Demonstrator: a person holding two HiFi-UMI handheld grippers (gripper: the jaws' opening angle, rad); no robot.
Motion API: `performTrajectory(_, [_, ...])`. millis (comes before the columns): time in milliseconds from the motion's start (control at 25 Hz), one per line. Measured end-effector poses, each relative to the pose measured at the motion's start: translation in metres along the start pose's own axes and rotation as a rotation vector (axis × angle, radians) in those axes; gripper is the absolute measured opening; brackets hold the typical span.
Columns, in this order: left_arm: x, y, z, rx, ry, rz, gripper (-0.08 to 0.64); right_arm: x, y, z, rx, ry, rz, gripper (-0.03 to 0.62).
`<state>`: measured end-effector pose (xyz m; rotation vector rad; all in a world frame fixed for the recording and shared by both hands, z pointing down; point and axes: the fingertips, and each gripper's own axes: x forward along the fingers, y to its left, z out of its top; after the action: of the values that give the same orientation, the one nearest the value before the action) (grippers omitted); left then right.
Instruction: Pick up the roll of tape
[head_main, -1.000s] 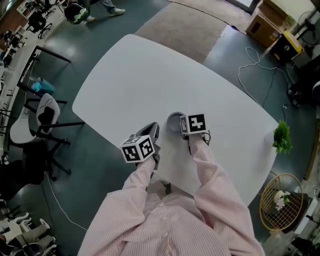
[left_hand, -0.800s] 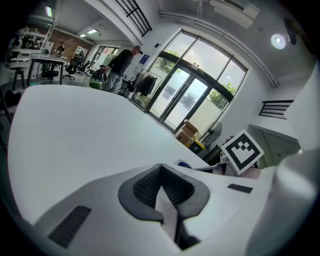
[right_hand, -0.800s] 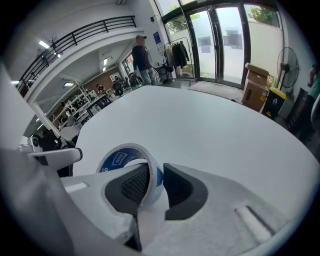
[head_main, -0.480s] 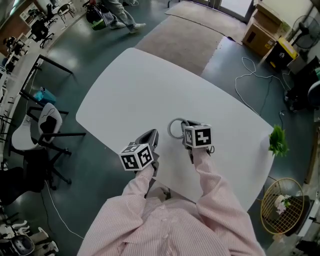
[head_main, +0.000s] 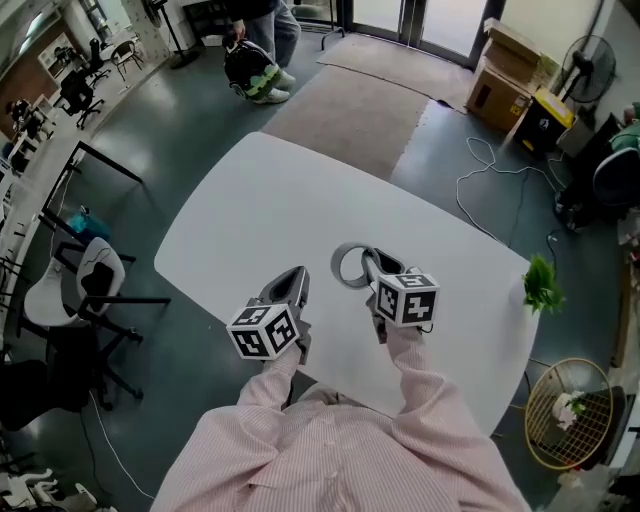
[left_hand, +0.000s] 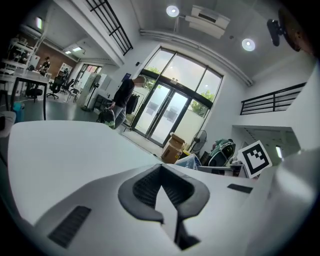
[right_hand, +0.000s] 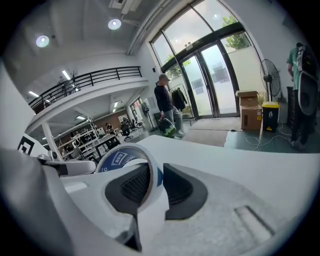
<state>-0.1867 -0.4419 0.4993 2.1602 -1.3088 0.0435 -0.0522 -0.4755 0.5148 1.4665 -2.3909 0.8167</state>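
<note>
Tape, a white roll with a blue printed core (right_hand: 124, 161) (head_main: 346, 266), stands on edge in the right gripper (right_hand: 152, 179) (head_main: 370, 264). Its wall is pinched between the two black ribbed pads (right_hand: 181, 188), one finger reaches through the ring, and most of the roll sticks out past the fingertips to their left. The left gripper (left_hand: 161, 181) (head_main: 291, 282) has its fingertips closed together on nothing, with the white table (left_hand: 60, 150) (head_main: 280, 200) stretching beyond them.

Pink-striped sleeves (head_main: 440, 400); grey left gripper (head_main: 297, 273) and right gripper (head_main: 366, 257) bear marker cubes (head_main: 265, 330).
</note>
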Motion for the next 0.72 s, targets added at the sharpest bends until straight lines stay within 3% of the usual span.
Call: performTrajectory(720, [-0.03,-0.062,0.071,0.148,-0.175,-0.098,0.002,-0.091,0.024,0.075,-0.035,-0.368,0.076,0.077])
